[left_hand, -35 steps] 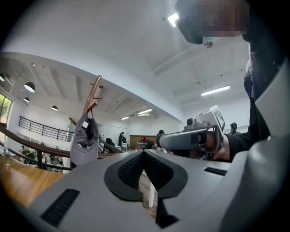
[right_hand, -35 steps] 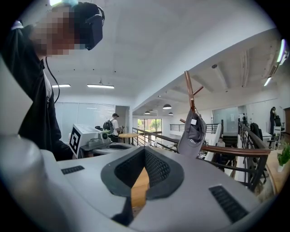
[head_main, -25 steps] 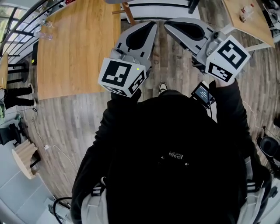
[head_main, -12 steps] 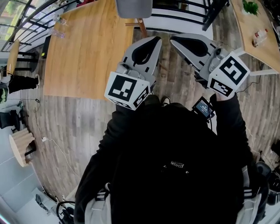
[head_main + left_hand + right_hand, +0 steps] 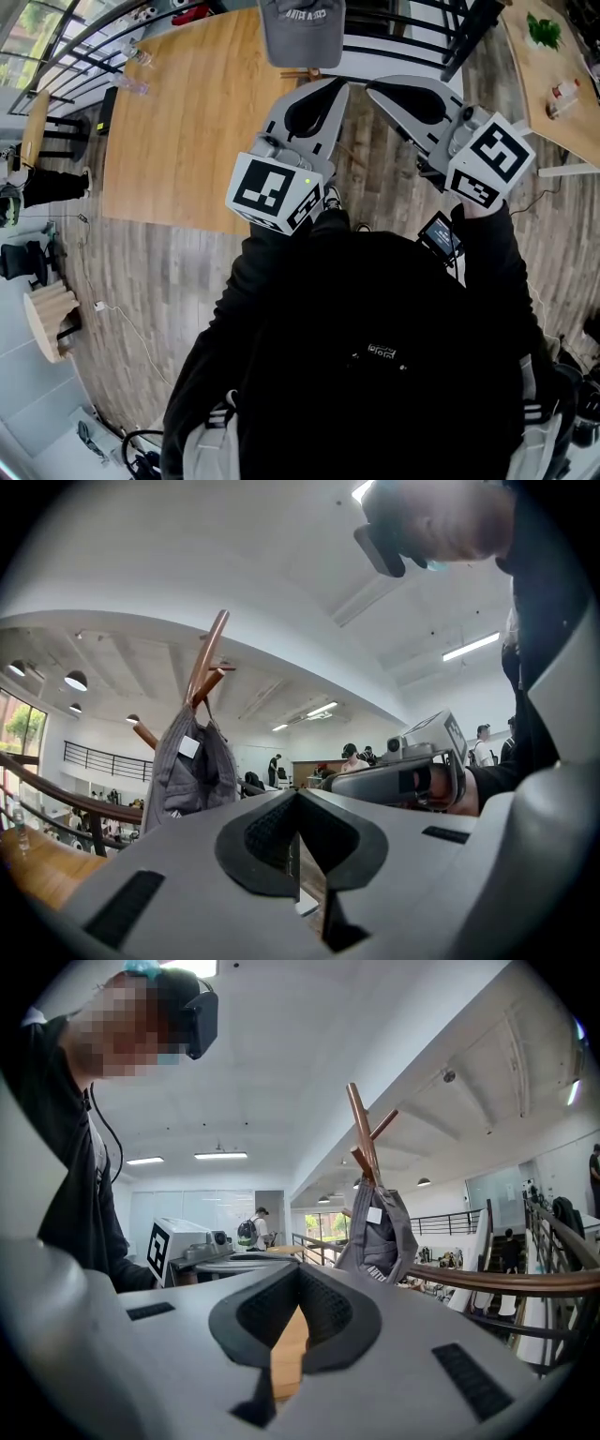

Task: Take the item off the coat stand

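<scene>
A grey cap hangs on the brown coat stand, just beyond both grippers at the top of the head view. In the left gripper view the cap is ahead and to the left. From the right gripper view the cap hangs off a peg of the stand, ahead and slightly right. My left gripper and right gripper point level side by side, both shut with nothing between the jaws, short of the cap and not touching it.
A large wooden table lies to the left, and another table with a bottle and greenery at the upper right. Black railings run behind the stand. A wooden handrail passes on the right. People stand far off.
The person has stepped forward; the cap has come into the top of the head view and is nearer both grippers. The jaws have stayed shut.
</scene>
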A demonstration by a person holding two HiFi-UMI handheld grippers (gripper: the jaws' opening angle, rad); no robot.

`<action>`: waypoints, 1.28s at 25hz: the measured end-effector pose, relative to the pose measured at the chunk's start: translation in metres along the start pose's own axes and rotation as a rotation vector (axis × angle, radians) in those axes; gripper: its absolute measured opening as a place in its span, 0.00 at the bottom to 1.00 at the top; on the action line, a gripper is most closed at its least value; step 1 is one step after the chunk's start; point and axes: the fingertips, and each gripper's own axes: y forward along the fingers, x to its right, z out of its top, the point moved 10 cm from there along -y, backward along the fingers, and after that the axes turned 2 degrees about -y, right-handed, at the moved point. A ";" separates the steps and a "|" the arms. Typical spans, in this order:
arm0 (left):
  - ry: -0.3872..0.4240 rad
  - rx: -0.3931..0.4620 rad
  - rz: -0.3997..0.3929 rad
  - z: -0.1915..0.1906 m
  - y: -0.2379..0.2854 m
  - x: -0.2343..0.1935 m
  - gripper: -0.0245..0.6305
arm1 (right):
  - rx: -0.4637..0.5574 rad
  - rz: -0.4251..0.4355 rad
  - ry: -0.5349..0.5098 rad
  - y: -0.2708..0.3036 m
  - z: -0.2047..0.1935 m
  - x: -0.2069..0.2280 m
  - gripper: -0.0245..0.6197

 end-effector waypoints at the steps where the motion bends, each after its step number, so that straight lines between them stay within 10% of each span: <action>1: 0.006 0.003 -0.007 0.002 0.005 -0.004 0.04 | 0.004 -0.006 0.000 0.003 0.001 0.005 0.06; 26: 0.079 0.107 -0.071 0.038 0.029 -0.142 0.04 | 0.079 -0.380 -0.072 0.074 0.050 0.063 0.07; 32: 0.081 0.105 -0.051 0.039 0.041 -0.146 0.25 | 0.071 -0.431 -0.081 0.068 0.059 0.077 0.26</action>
